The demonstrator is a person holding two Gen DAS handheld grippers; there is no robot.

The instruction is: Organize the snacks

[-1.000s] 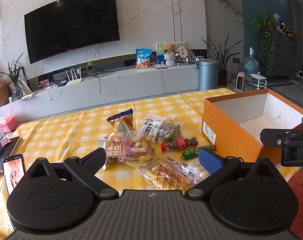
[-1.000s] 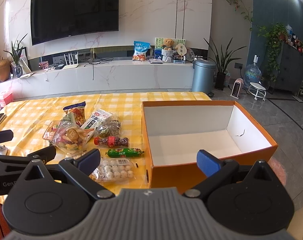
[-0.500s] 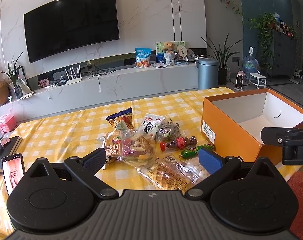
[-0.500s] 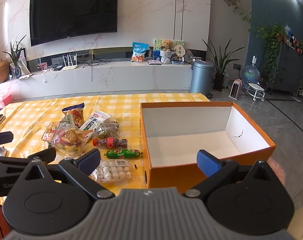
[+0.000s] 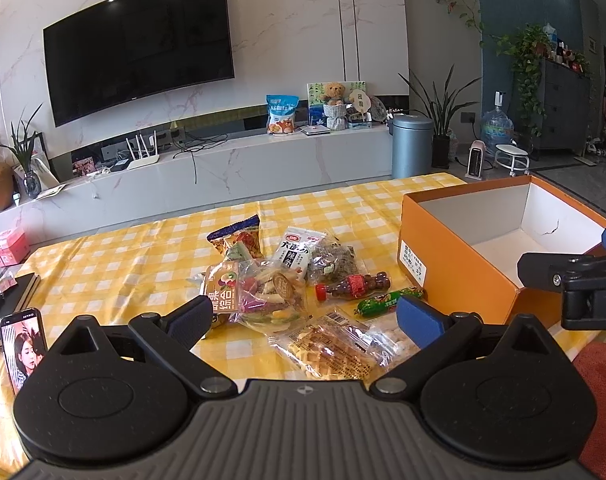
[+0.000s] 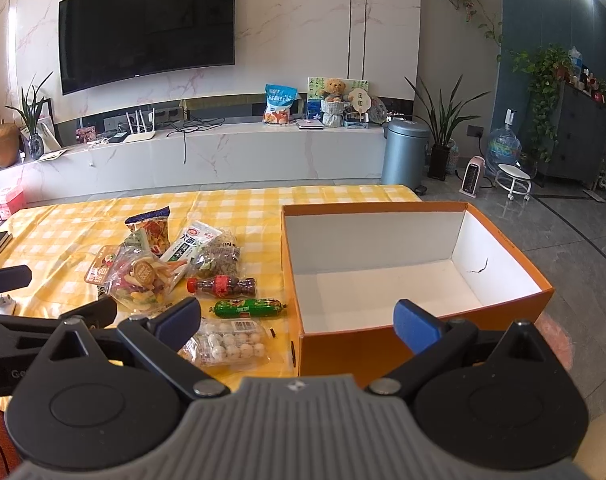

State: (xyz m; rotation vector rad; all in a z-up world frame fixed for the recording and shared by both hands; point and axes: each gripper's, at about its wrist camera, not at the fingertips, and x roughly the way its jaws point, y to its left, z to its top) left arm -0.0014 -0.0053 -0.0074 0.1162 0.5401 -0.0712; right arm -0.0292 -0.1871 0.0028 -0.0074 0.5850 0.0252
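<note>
Both grippers, left (image 5: 305,322) and right (image 6: 299,320), stand wide apart and hold nothing. Snacks (image 5: 287,280) lie ahead of the left, probably nearer it; sausage (image 6: 248,307) lies crosswise; box (image 6: 383,208) empty.

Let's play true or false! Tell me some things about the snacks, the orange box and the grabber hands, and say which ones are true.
1. The orange box already has snacks in it. False: its inside is bare and white.
2. The green sausage lies on the tablecloth between the little cola bottle and the bag of white balls. True.
3. The right gripper is holding the cola bottle. False: its fingers are spread apart with nothing in them.
4. The left gripper is open. True.
5. The snacks sit to the right of the box. False: in the right wrist view they lie left of it.
</note>
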